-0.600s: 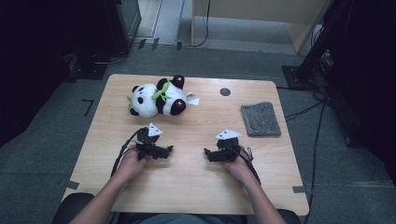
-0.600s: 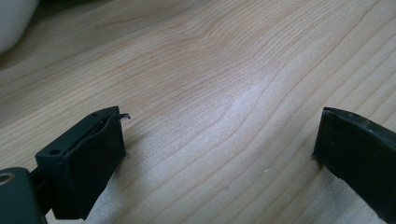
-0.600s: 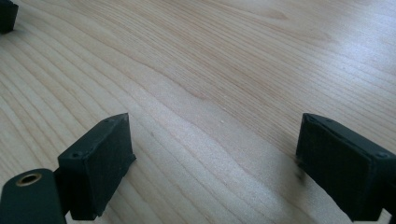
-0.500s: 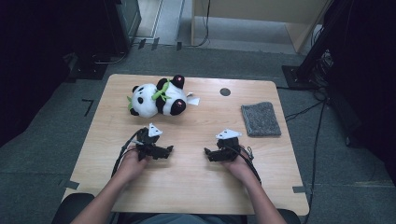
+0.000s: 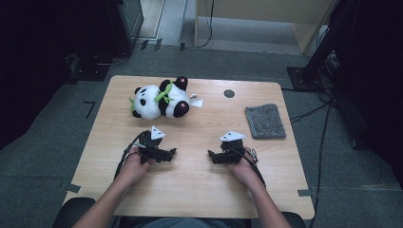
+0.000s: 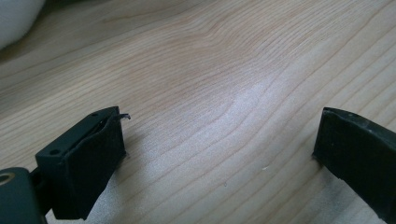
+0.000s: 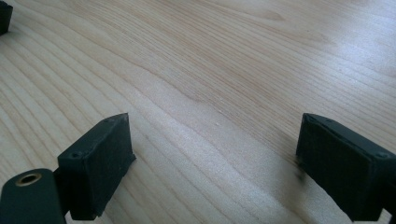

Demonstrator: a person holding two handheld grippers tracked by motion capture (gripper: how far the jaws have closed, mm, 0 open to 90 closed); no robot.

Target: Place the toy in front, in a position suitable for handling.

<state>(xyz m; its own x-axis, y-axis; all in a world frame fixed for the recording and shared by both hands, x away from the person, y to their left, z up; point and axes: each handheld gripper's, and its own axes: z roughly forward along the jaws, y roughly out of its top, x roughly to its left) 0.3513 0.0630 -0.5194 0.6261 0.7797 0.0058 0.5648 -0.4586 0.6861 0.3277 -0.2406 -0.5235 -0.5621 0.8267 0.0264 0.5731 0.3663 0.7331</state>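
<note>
The panda plush (image 5: 159,99) lies on its side, long axis across the tabletop (image 5: 199,190), head seemingly leftward, near the spread, empty left tool (image 5: 172,153) and right tool (image 5: 211,156).

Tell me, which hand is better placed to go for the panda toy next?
The left, probably. The left claw rests on the table just below the plush panda, jaws open and empty. The right claw is also open but lies farther off to the side, nearer the grey cloth.
</note>
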